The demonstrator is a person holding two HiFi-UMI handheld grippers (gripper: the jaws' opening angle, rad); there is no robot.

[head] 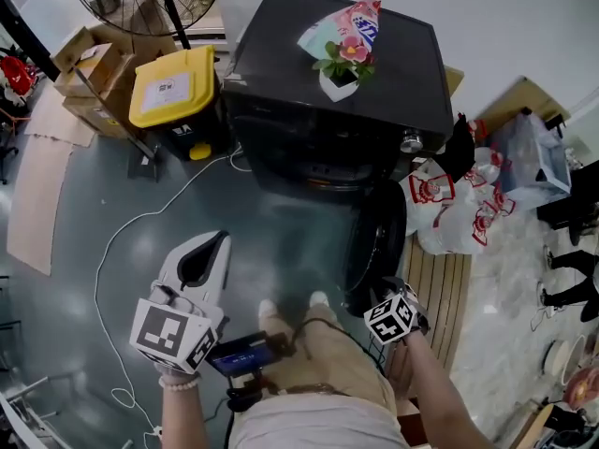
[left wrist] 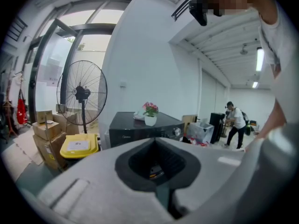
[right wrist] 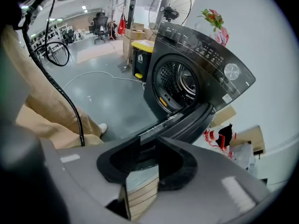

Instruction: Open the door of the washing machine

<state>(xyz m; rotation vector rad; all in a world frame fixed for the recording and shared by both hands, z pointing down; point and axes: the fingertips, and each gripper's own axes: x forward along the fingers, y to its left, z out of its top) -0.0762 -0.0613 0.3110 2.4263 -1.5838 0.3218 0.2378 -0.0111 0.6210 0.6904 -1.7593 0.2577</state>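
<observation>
Grey workshop floor. In the head view I see the washing machine (head: 337,101) ahead, its door (head: 379,241) swung wide toward me.

In the left gripper view, the left gripper (left wrist: 158,148) is closed tight and empty, aimed over the machine.

In the right gripper view, the right gripper (right wrist: 145,143) gapes, holding nothing, just beside the door's rim. I judge a careless sweep there could knock it shut.

The washing machine (head: 281,45) has a smooth, faintly glossy dark casing; its drum (right wrist: 180,80) looks like bright metal. At four o'clock, matt wooden slats (head: 449,293); floor (head: 94,195) glossy.
</observation>
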